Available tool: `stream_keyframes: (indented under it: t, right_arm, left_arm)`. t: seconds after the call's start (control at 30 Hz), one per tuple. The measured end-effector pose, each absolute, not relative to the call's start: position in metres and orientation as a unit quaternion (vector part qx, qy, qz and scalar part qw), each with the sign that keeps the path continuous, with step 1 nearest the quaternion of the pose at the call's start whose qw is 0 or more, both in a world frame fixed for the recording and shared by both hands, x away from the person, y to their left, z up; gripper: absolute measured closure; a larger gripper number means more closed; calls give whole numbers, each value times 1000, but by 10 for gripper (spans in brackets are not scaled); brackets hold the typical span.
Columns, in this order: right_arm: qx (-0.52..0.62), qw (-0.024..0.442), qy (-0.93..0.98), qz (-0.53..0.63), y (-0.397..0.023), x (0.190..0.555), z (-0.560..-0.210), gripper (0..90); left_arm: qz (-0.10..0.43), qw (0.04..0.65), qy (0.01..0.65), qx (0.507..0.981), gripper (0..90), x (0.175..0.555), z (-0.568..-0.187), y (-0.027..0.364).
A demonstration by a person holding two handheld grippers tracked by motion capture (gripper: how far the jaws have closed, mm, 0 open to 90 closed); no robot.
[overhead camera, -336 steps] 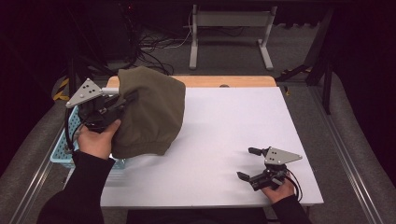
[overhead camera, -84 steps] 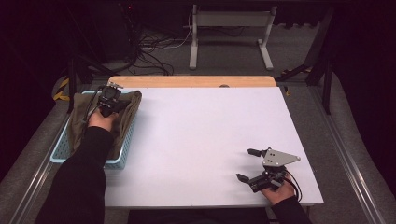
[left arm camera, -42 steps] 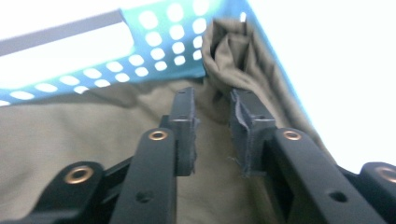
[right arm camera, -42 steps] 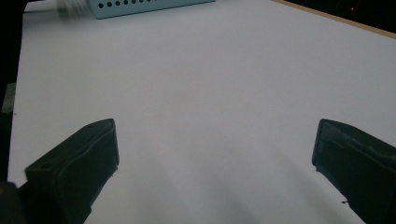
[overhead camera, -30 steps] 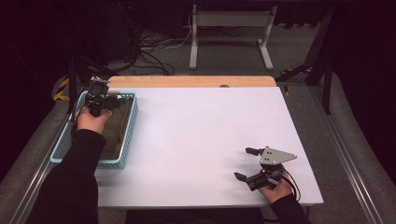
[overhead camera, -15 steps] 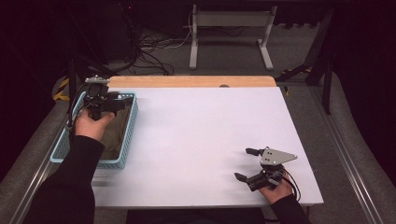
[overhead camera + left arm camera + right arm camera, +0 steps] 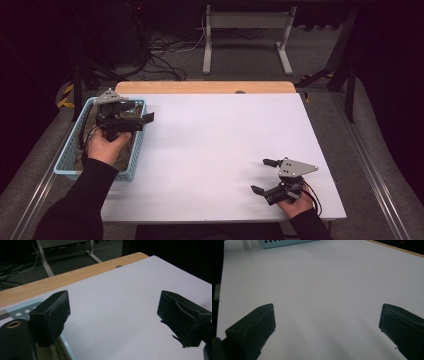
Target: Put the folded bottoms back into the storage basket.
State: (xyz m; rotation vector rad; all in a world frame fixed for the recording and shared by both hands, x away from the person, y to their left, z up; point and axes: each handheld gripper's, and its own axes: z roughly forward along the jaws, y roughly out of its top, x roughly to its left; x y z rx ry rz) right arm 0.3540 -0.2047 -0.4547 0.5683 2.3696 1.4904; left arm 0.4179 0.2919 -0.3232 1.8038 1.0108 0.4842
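Observation:
A light blue basket (image 7: 134,167) stands at the table's left edge, with an olive cloth (image 7: 126,149) lying inside it. Above the basket a hand holds my left gripper (image 7: 140,112) open and turned toward the table's middle. In the left gripper view its jaws (image 7: 112,317) stand wide apart over the white top with nothing between them, and the basket rim (image 7: 22,311) is at the lower left. My right gripper (image 7: 263,176) rests open near the front right corner, and its jaws (image 7: 325,327) are spread over bare table.
The white tabletop (image 7: 225,140) has a wooden strip (image 7: 200,87) along its far edge. Beyond it on the floor are cables and a metal stand (image 7: 245,35). In the right gripper view the basket's wall (image 7: 284,243) is at the top.
The left gripper carried the olive cloth from the table into the basket, let it go, then rose and turned toward the table. The right gripper stayed put.

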Motion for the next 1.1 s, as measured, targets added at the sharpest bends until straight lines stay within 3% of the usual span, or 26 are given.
stream_keyframes:
  t: [0.2,0.57,1.1]
  right_arm:
    - [196,142,821,517,-205,354,-455,14]
    - [195,142,821,518,-205,354,-455,14]
    - [193,141,821,519,-205,353,-454,14]
  left_arm:
    - [188,523,389,735,109,401,-334,279]
    - [188,535,327,756,84,376,-350,250]
    - [156,564,309,750,57,360,-379,227]
